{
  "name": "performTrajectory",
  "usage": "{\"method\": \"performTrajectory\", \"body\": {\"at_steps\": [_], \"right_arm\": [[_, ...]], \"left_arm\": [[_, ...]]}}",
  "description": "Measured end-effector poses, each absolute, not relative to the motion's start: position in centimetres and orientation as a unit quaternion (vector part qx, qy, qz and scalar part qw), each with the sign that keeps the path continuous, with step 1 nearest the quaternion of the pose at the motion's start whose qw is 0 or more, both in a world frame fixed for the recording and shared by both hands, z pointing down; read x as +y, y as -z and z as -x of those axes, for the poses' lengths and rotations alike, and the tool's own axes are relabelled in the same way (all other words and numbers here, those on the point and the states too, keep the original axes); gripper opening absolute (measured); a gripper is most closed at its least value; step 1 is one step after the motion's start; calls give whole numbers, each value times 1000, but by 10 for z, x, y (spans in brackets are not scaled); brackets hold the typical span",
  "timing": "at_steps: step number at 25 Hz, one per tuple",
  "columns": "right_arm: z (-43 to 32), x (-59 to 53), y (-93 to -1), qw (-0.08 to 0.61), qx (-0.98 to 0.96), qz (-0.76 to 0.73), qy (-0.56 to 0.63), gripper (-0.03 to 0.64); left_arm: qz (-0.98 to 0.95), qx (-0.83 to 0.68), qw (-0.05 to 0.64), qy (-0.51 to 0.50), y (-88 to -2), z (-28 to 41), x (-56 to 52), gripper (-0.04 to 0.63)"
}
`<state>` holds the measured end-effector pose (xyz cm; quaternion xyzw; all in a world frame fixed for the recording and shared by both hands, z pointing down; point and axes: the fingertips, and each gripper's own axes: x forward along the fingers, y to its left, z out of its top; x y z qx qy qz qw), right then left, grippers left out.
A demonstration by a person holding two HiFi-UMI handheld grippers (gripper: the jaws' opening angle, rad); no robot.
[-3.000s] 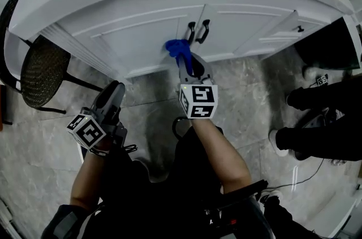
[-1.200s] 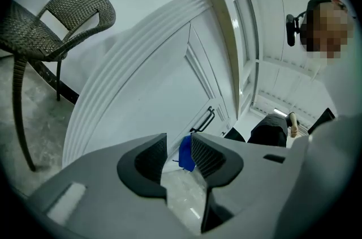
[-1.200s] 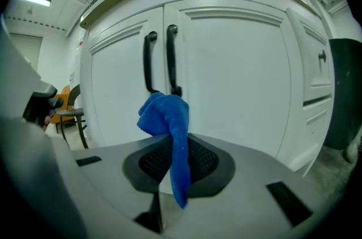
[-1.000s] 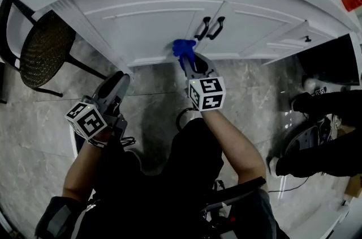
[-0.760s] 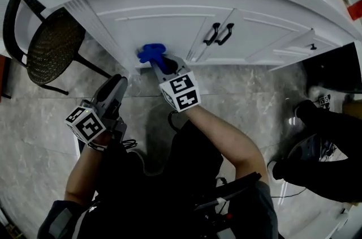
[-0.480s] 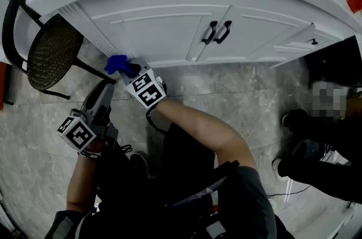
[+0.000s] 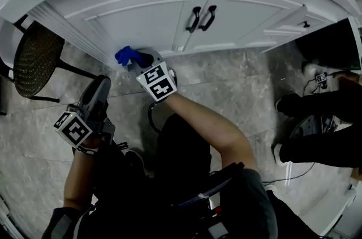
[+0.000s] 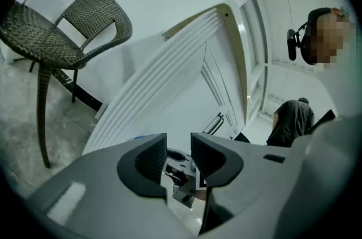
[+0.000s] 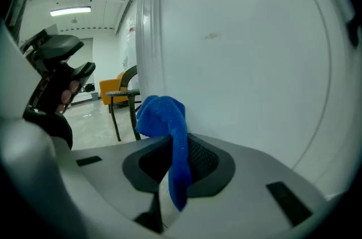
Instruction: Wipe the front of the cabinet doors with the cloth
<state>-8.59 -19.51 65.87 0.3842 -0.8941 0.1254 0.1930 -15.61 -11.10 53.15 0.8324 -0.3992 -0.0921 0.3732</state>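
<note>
The white cabinet's left door (image 7: 141, 17) fills the top of the head view, with two black handles (image 7: 201, 18) at the middle seam. A blue cloth (image 7: 125, 55) is pressed against that door's lower left corner. My right gripper (image 7: 134, 58) is shut on it. In the right gripper view the cloth (image 9: 165, 119) bunches up out of the jaws of the right gripper (image 9: 175, 161), against the door (image 9: 243, 62). My left gripper (image 7: 102, 84) hangs lower left, away from the cabinet; its jaws (image 8: 178, 141) stand a little apart with nothing between them.
A dark wicker chair (image 7: 31, 59) stands left of the cabinet, close to the cloth. People's legs and shoes (image 7: 317, 119) and a cable lie on the grey tiled floor at the right. A person (image 8: 294, 119) shows in the left gripper view.
My right gripper has carried the cloth leftward along the bottom of the left door, from beside the handles to the lower left corner. The left gripper has barely moved.
</note>
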Motion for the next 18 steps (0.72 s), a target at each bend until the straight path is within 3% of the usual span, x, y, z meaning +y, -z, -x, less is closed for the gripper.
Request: {"method": "performTrajectory", "body": {"at_steps": [18], "right_arm": [[-126, -193, -691, 189, -786, -566, -164, 58]], "left_arm": [[-848, -358, 385, 73, -544, 105, -114, 132]]}}
